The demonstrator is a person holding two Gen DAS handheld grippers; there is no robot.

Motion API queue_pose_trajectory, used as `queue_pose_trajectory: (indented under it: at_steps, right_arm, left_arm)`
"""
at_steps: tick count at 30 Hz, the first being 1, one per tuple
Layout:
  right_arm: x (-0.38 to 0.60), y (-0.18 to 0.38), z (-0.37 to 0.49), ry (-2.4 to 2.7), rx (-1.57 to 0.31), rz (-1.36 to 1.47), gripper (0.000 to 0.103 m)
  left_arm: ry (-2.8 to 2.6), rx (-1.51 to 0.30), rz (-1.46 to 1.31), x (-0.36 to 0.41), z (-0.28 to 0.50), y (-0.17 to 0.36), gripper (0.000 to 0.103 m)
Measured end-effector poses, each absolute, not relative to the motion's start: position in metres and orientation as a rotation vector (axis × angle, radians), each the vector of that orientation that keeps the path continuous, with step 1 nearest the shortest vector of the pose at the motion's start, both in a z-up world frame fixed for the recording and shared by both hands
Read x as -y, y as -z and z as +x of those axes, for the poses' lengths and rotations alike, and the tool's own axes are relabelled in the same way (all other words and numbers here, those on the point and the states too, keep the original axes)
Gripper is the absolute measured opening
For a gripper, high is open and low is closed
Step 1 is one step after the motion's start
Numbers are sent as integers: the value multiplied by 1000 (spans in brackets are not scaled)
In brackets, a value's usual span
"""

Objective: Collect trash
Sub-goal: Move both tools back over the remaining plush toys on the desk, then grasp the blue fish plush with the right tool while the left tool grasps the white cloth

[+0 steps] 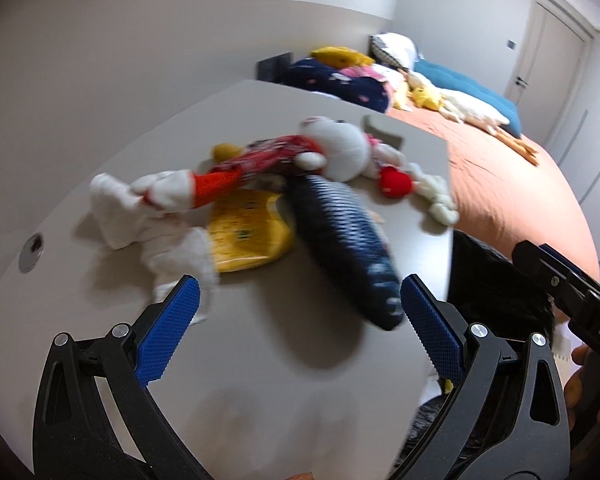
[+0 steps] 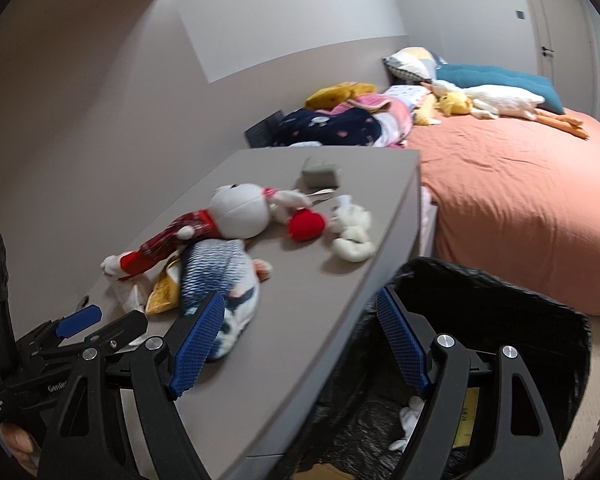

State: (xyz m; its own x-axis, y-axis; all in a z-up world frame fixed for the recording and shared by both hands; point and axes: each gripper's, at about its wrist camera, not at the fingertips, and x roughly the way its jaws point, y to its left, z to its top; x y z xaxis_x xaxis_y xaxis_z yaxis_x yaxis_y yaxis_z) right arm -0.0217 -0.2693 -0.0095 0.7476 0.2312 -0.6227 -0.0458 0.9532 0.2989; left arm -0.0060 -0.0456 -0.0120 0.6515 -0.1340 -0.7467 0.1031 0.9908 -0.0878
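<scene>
On the grey table (image 1: 260, 360) lie crumpled white tissue (image 1: 116, 208) and a yellow snack packet (image 1: 248, 232), partly under a blue striped plush fish (image 1: 344, 248). My left gripper (image 1: 300, 292) hovers open just short of them, nothing between its fingers. In the right wrist view my right gripper (image 2: 300, 300) is open and empty, straddling the table's right edge (image 2: 364, 280) with the fish (image 2: 220, 276) at its left finger. The black-lined trash bin (image 2: 500, 320) stands below it, holding white tissue (image 2: 412, 412). The yellow packet (image 2: 164, 292) peeks out beside the fish.
A white plush doll in red plaid (image 1: 340, 148), a red heart (image 1: 396, 182) and a white knotted toy (image 1: 440, 200) lie further back on the table, with a small grey object (image 2: 320, 174). The orange bed (image 2: 520, 184) with pillows and toys lies beyond.
</scene>
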Motion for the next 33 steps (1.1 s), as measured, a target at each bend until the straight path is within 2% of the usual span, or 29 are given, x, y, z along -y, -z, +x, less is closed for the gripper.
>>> queue_pose_trajectory:
  at_steps: [29,33]
  right_arm:
    - [190,39,52,-275,-812,217,79]
    - [181,45,62,-276,-830,198,79]
  left_arm:
    - [-57,-925,-166,-53,47,51,97]
    - [-71,-921,-195,-63,56,55,93]
